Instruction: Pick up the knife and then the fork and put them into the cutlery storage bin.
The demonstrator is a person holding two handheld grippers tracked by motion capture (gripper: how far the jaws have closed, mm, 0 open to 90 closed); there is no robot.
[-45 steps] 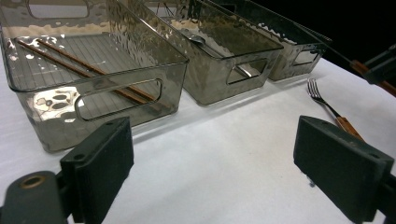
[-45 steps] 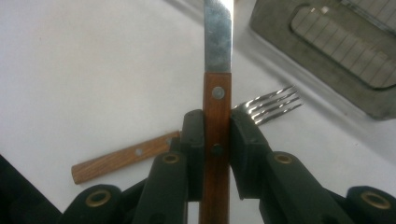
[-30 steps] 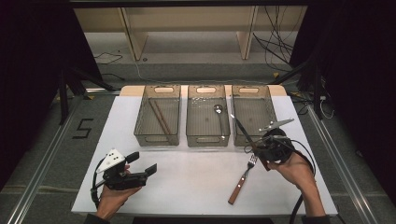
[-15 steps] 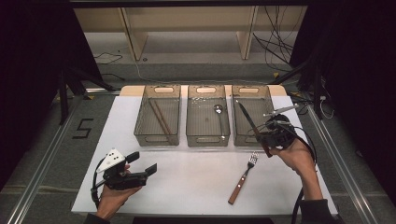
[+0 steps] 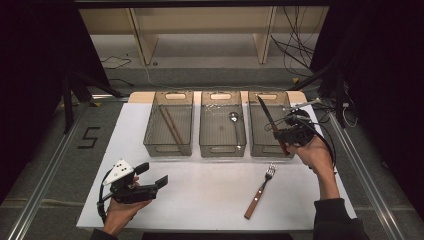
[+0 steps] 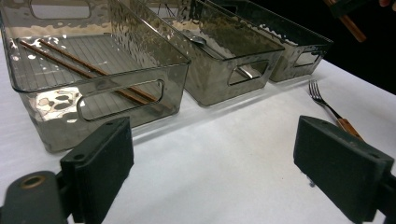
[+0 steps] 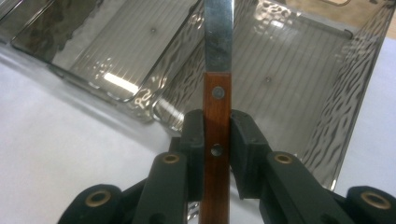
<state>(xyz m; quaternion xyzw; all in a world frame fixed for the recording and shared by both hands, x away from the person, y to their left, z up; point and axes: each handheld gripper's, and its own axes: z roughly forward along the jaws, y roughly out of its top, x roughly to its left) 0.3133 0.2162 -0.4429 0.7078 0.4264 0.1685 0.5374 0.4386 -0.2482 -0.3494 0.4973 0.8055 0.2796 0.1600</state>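
Over the right-hand bin (image 5: 267,125) of three smoky clear plastic bins, the right gripper (image 5: 286,134) carries a table knife (image 5: 268,120), its two black pads clamped on the wooden handle (image 7: 217,140) just behind the rivet nearest the blade, and the steel blade (image 7: 218,32) points out over the bin's ribbed floor. That bin looks empty, so I'd say the knife is headed for it. It's a stiff thing, light enough for one gripper, and the wood gives the pads a better bite than polished steel would; the blade looks slick and would likely slide or pivot if pinched there. Held this near the blade end of the handle, it sits well balanced, though a narrow handle can still roll between flat pads. Down at the near left of the white table (image 5: 210,190), the left gripper (image 5: 150,175) rests in the person's hand with its jaws wide apart and nothing between them. A fork (image 5: 260,191) with a wooden handle lies on the table in front of the bins, tines toward them. In the middle bin (image 5: 222,122) lies a spoon (image 5: 234,120), and the left bin (image 5: 167,122) holds a pair of chopsticks (image 6: 84,70) laid slantwise.
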